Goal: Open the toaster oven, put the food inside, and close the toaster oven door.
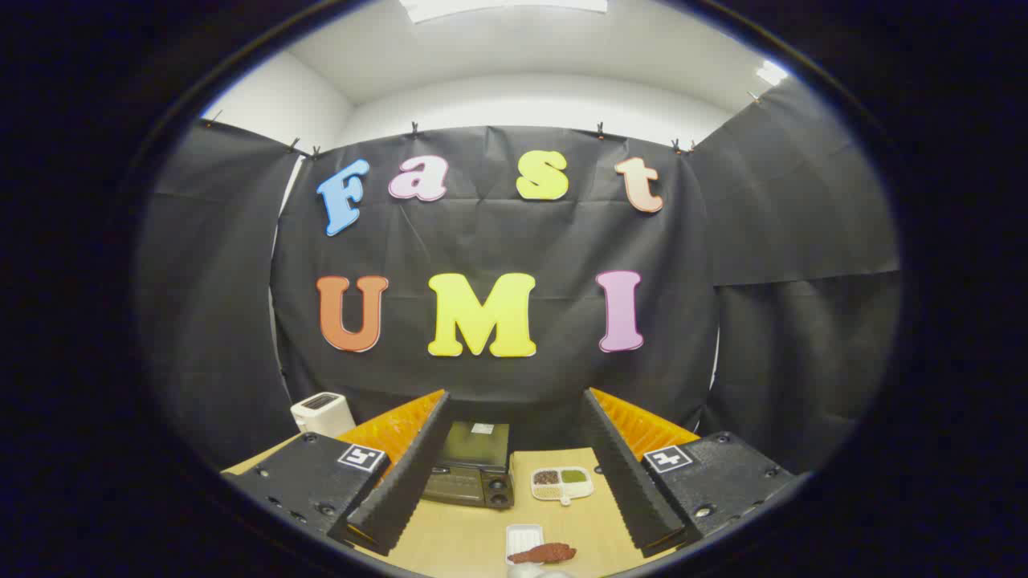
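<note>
Bright, even light from ceiling panels (498, 6) overhead, a second glare spot up right. Heavy fisheye bowing toward the rim. Focus sharp on the table (474, 538); shadows soft, no motion blur.

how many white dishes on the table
2. A white divided dish with dark and green fillings sits beside the black toaster oven, between the open gripper fingers; a small white tray holding reddish-brown food lies nearer.
</note>
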`<state>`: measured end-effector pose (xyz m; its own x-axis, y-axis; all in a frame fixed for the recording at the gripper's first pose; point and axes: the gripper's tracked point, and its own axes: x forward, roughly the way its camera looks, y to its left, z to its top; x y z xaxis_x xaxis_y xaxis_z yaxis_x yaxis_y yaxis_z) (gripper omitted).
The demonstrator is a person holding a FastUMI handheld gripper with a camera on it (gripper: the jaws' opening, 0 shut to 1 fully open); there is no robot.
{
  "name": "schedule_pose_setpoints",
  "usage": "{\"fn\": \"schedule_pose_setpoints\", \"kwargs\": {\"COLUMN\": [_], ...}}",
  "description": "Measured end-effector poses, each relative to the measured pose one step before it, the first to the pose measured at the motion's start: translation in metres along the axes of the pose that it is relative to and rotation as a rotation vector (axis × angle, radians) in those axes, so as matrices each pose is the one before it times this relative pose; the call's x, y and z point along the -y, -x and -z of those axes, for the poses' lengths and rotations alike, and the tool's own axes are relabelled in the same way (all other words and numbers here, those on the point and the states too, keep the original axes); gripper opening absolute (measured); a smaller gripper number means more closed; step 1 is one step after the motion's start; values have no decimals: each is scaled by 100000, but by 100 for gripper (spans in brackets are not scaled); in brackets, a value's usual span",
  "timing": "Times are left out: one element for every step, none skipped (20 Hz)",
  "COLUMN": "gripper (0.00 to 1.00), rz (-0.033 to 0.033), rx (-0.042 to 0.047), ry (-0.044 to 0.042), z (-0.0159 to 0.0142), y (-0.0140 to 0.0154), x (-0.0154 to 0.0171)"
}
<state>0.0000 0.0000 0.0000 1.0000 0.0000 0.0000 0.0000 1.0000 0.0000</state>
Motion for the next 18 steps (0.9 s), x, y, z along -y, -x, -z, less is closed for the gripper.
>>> {"fn": "schedule_pose_setpoints", "kwargs": {"gripper": [100, 100, 100, 100, 100, 100, 100, 100, 100, 100, 100, 100, 100, 100, 100, 100, 100, 100], "rz": [97, 437, -46, 261, 59, 739, 233, 32, 599, 224, 425, 534, 167, 545, 352, 93, 168, 351], "rx": [150, -553, -168, -255, -177, -396, -52, -334, -328, -213, -352, -57, -57, -391, -531, 44, 18, 630], "ry": [185, 266, -76, -138, 277, 352, -38, -34, 22, 56, -200, -143, -10, 159, 166, -177, -284, 198], "z": [-94, 121, 177, -68, 155, 161, 59, 49, 296, -6, 72, 127, 252, 192, 460, 212, 305, 176], "y": [-35, 6, 16, 4, -72, -12, 16, 4, -19, -129, -30, -119, -182, -240, -210, -370, -436, -508], "x": [-63, 37, -77, -91, -4, 111, 5, -79, 118, -8, -18, -29, -194, -194, -176, -368, -469, -582]}}
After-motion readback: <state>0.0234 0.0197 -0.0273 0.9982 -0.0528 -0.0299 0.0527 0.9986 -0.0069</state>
